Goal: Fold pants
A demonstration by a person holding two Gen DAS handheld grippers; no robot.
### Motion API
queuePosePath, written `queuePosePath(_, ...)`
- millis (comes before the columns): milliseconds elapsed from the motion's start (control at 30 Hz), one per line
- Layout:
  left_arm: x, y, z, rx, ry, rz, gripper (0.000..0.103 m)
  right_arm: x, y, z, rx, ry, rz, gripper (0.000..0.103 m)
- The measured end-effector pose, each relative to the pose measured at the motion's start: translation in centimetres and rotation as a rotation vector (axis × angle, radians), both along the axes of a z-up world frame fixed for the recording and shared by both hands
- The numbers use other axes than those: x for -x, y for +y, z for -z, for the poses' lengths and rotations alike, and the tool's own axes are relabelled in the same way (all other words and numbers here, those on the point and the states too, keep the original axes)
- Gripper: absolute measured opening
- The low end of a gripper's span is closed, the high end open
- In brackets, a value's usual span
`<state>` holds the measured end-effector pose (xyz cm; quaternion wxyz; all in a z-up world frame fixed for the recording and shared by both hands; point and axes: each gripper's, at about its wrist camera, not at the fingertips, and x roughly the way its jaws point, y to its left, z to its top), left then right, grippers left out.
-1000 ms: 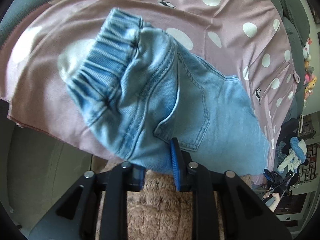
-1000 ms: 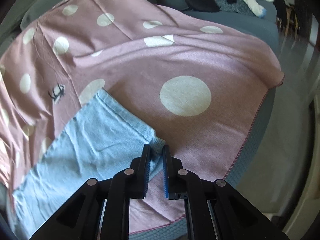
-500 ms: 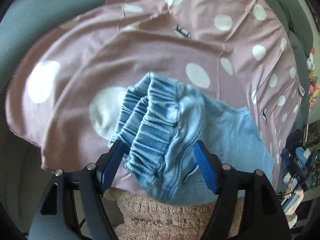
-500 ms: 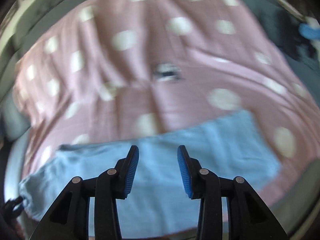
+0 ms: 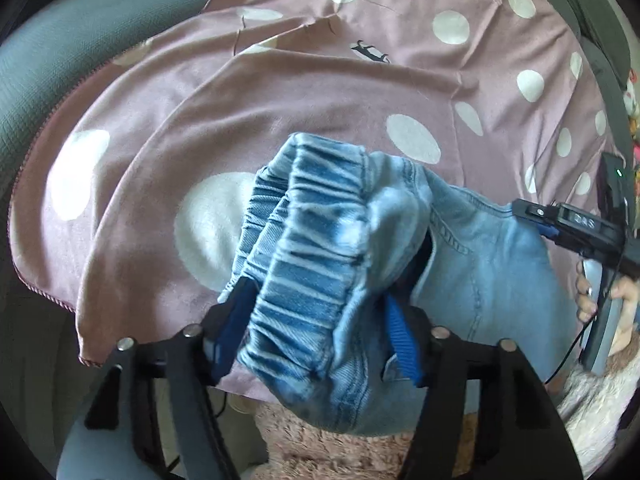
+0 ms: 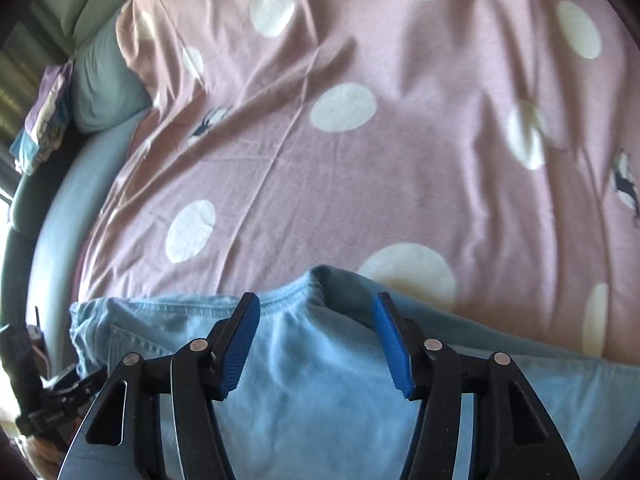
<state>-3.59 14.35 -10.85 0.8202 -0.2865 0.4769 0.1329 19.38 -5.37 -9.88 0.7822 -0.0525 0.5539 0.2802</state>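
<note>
Denim pants (image 5: 500,272) half folded on my polka-dot blanket (image 5: 280,92): left tongs (image 5: 316,332) closing around the bunched elastic waistband (image 5: 312,248), right tongs (image 6: 316,344) opening, empty; final fold pending.

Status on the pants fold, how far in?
Early to midway. Done: the pants lie in a flat strip along the near edge of the dotted blanket. In hand: the left gripper straddles the bunched waistband, its fingers having just narrowed; I can't tell if it grips. The right gripper has just been opening, holding nothing above the hem. Left: flatten the waistband, make the final folds.
</note>
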Motion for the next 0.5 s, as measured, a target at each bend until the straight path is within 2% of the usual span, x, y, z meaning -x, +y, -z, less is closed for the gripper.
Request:
queuePosePath(100, 0.4, -1.0, -0.3, -0.084, -0.028, -0.004, 0.049, -0.6, 1.0, 1.3, 0.021, 0.006, -0.025, 0.054)
queuePosePath(167, 0.7, -1.7, -0.6, -0.138, -0.043, -0.011, 0.043, -0.1, 1.1, 1.1, -0.027, -0.024, -0.041, 0.012)
queuePosePath(233, 0.7, -1.8, -1.0, -0.157, -0.046, -0.023, 0.039, -0.1, 0.7, 0.7, -0.052, -0.036, -0.007, 0.01)
queuePosePath(267, 0.6, -1.8, -1.4, -0.159, -0.059, -0.019, 0.028, -0.2, 0.4, -0.2, -0.072, -0.05, 0.003, 0.01)
queuePosePath(333, 0.2, -1.5, -2.8, -0.169, -0.102, -0.013, 0.027, 0.1, 0.1, -1.2, -0.101, -0.077, 0.017, 0.009)
queuePosePath(500, -1.9, -0.2, -4.5, -0.181, -0.138, -0.031, 0.027, 0.4, 0.6, -3.2, -0.084, -0.181, 0.033, 0.008)
